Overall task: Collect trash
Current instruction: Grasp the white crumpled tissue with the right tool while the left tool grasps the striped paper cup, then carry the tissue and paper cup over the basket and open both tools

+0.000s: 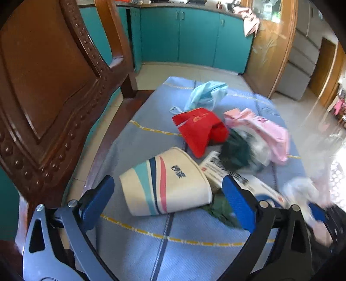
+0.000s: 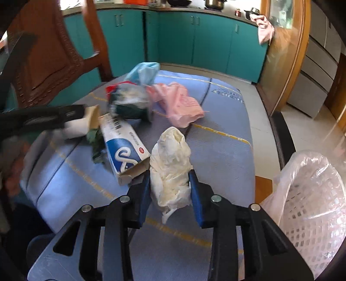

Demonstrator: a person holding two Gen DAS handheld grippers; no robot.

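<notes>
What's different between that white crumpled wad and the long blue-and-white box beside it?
The white crumpled wad is soft, plain and shapeless; the blue-and-white box is stiff, printed and rectangular, one end flap open. The wad is pinched in the right tool; the box lies free on the blue mat, with no tool gripping it. The left tool is open around a paper cup. Both look like trash.

Teal cabinets [image 2: 194, 43] are lining the far wall under a cluttered counter [image 2: 173, 8]. A carved wooden chair [image 1: 43, 90] is standing at the left. Daylight is glaring off the pale tiled floor [image 1: 302, 121] beside a wooden door frame [image 2: 287, 54].
</notes>
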